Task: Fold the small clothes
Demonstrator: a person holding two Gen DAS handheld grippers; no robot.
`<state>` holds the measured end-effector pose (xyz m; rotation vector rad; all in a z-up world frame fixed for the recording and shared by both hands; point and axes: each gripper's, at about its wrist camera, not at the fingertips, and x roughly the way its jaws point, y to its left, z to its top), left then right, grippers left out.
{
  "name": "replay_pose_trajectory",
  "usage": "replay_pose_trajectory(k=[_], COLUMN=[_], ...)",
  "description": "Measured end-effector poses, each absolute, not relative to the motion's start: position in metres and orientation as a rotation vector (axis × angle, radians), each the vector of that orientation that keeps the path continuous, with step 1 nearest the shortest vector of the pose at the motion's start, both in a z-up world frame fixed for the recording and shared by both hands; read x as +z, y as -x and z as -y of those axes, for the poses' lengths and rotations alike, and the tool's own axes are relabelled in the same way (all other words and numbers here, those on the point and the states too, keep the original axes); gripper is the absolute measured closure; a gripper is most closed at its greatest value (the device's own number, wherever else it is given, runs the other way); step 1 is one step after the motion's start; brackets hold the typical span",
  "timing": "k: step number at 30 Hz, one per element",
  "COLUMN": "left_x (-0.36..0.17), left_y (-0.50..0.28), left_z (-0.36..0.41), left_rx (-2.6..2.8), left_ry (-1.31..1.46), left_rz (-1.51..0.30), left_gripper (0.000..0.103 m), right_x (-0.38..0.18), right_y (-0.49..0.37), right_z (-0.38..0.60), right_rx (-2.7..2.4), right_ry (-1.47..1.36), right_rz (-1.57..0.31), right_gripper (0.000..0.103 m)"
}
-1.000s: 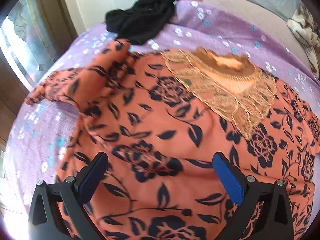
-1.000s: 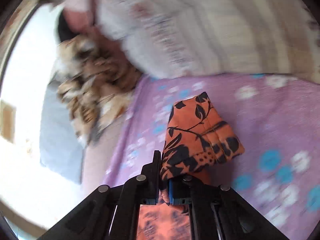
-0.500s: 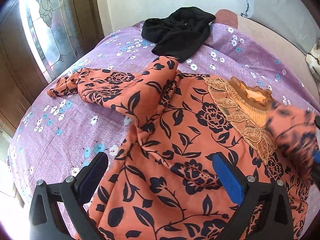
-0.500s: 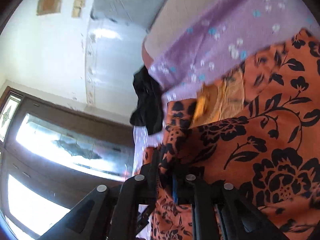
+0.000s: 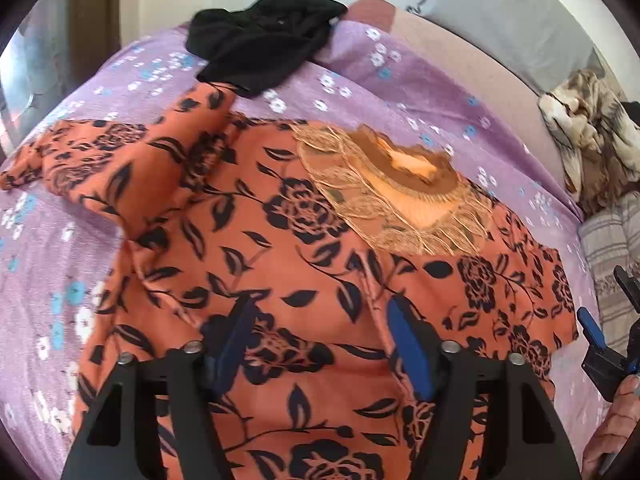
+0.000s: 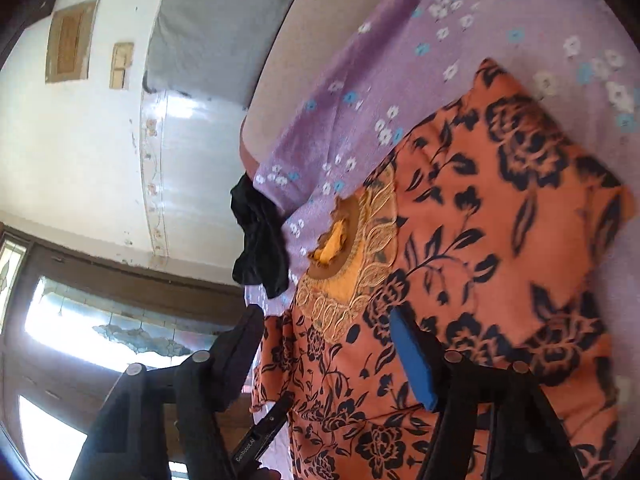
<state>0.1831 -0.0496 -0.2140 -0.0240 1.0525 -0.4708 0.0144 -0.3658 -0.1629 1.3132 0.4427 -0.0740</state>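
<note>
Both grippers are standing half open over the orange dress [image 5: 256,248] on the bed [image 5: 400,80]: the right gripper [image 6: 326,342] has just been opening, empty after folding the right sleeve [image 6: 520,184] inward, while the left gripper [image 5: 320,332] has been closing, gripping nothing.

Right gripper [image 6: 328,344] released sleeve [image 6: 520,216], now folded across dress [image 5: 280,280].
</note>
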Motion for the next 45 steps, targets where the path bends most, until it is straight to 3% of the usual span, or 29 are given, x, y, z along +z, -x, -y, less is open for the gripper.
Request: replay_pose_trajectory(k=[6, 14, 16, 19, 22, 25, 29, 30, 31, 34, 44, 45], left_x=[-0.231, -0.243, -0.243, -0.244, -0.242, -0.245, -0.243, -0.243, -0.243, -0.245, -0.244, -0.243], left_y=[-0.172, -0.178, -0.176, -0.174, -0.173, -0.175, -0.172, -0.171, -0.170, -0.168, -0.167, -0.166], left_z=[0.078, 0.074, 0.076, 0.082, 0.083, 0.082, 0.082, 0.083, 0.085, 0.088, 0.091, 0.091], left_rx=[-0.552, -0.562, -0.577, -0.594, -0.600, -0.619, -0.629, -0.638, -0.646, -0.664, -0.660, -0.661], left_ry=[-0.026, 0.044, 0.039, 0.021, 0.008, 0.039, 0.041, 0.035, 0.029, 0.016, 0.008, 0.004], left_rz=[-1.185, -1.200, -1.191, -1.186, -1.181, -1.210, -1.193, -1.186, -1.184, -1.175, -1.132, -1.112], left_gripper=[0.036, 0.034, 0.050, 0.058, 0.057, 0.041, 0.042, 0.050, 0.067, 0.084, 0.088, 0.093], right_x=[-0.192, -0.192, -0.195, -0.204, -0.214, -0.219, -0.215, -0.214, -0.215, -0.222, -0.228, -0.228], right_y=[0.040, 0.050, 0.052, 0.045, 0.037, 0.034, 0.038, 0.039, 0.039, 0.036, 0.028, 0.029], right_z=[0.398, 0.431, 0.439, 0.447, 0.446, 0.441, 0.431, 0.428, 0.426, 0.421, 0.414, 0.415], right_rx=[-0.138, -0.291, -0.337, -0.333, -0.348, -0.349, -0.342, -0.347, -0.352, -0.357, -0.323, -0.330], right_ry=[-1.548, -1.530, -1.522, -1.534, -1.540, -1.548, -1.538, -1.533, -1.531, -1.547, -1.552, -1.551], right_rz=[-0.345, -0.375, -0.378, -0.435, -0.489, -0.517, -0.509, -0.510, -0.516, -0.543, -0.581, -0.578], right_gripper=[0.040, 0.039, 0.039, 0.040, 0.044, 0.048, 0.048, 0.048, 0.048, 0.048, 0.046, 0.046])
